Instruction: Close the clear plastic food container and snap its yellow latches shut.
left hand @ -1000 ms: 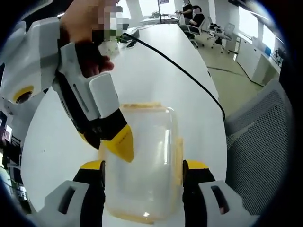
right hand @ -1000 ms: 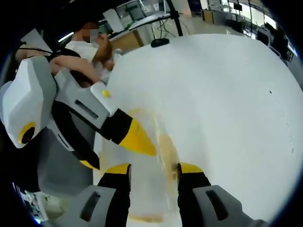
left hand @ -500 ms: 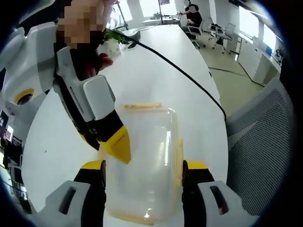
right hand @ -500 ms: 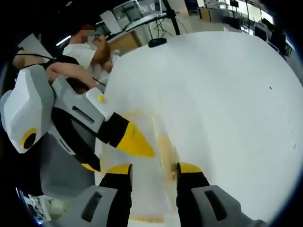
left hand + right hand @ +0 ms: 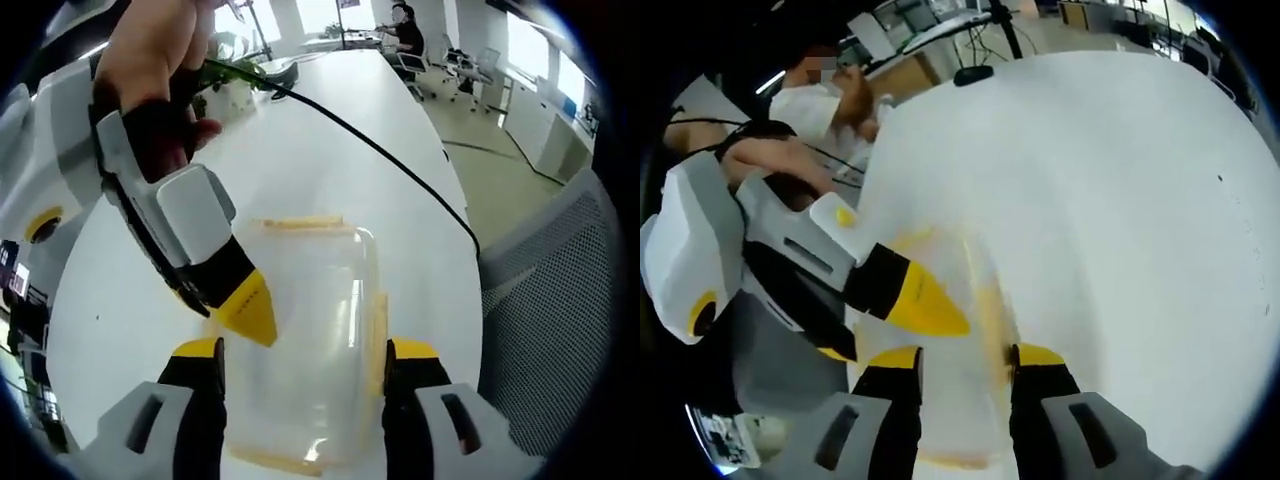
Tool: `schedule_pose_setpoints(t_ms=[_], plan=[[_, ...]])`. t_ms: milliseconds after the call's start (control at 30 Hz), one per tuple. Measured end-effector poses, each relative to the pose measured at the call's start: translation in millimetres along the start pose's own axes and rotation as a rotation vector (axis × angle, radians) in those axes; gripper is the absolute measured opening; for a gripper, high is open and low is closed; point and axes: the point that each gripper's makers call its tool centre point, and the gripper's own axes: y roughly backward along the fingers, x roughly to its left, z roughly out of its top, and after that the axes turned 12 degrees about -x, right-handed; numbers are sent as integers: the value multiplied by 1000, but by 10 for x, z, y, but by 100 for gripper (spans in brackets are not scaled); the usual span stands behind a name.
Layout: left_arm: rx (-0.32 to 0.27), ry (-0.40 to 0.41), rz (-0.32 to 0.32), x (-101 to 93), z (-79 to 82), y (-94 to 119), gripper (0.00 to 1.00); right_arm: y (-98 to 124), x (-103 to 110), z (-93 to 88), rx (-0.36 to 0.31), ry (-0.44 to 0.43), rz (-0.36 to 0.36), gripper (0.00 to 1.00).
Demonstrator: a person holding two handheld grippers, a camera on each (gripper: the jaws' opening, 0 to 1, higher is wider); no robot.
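Note:
The clear plastic container [image 5: 300, 340] lies lid-up on the white table [image 5: 300, 140], with yellow latches at its far end [image 5: 297, 222] and right side [image 5: 378, 330]. My left gripper [image 5: 305, 355] straddles it, one jaw tight against each long side. My right gripper [image 5: 228, 306] reaches in from the upper left. Its yellow tip rests on the container's left rim and hides the latch there. In the right gripper view the container [image 5: 960, 400] is blurred between the right gripper's [image 5: 962, 358] jaws, a yellow latch [image 5: 992, 315] by the right jaw. The left gripper [image 5: 890, 325] crosses in from the left.
A black cable [image 5: 380, 150] runs across the table past the container's far right corner. A grey mesh chair [image 5: 550, 300] stands at the table's right edge. A hand [image 5: 150, 60] holds the right gripper. A person [image 5: 830, 95] is at the table's far side.
The right gripper and the hand on it have tilted slightly, its tip staying on the container's left rim. The container has kept its place between the left jaws.

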Motion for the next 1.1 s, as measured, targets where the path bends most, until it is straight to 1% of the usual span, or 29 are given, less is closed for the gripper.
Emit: schedule_pose_setpoints(t_ms=[33,100,133,233,300,433,467,500,533,567,600,633,733,800,867,933,967,1100], plan=[[5,5,-11,-27,-7,9,61,-12,-2,-12,7,-5,7,31],[-3,-10,-1,-58,12,9,59,0,-21,-2,8,3,7,31],[-7,-12,0,-60,8,14,57,-2,-25,0,12,-4,3,31],[-8,-9,5,-36,9,9,57,-2,-18,-4,22,4,-2,31],[0,-13,6,-35,7,4,57,-1,-11,-5,21,-3,-13,31],[14,-22,9,-35,2,-4,57,-2,-15,-5,20,-8,-11,31],[19,-42,31,-34,-13,-24,57,1,-14,-12,25,-16,-10,31],[16,-31,26,-56,-13,-32,55,-2,-20,-11,27,-22,-11,31],[22,-54,23,-69,-1,-27,53,-3,-17,-14,29,-21,-10,31],[28,-51,28,-87,2,-29,53,1,-14,-18,28,-25,-9,31],[17,-59,30,-83,6,-19,53,7,-15,-20,24,-30,-8,31],[2,-45,27,-75,12,-10,54,7,-12,-18,24,-29,-5,31],[13,-59,25,-82,19,-13,55,7,-13,-14,19,-27,2,32],[19,-69,16,-75,22,-8,56,3,-5,-11,19,-12,-4,33],[17,-72,13,-71,22,-1,56,1,2,-11,17,-20,-17,34],[15,-85,6,-76,18,8,56,12,22,-11,9,-5,-23,35],[11,-94,-2,-81,15,12,56,17,30,-2,-3,20,-29,34],[9,-110,-22,-94,17,29,57,28,69,-12,-28,70,-42,34]])
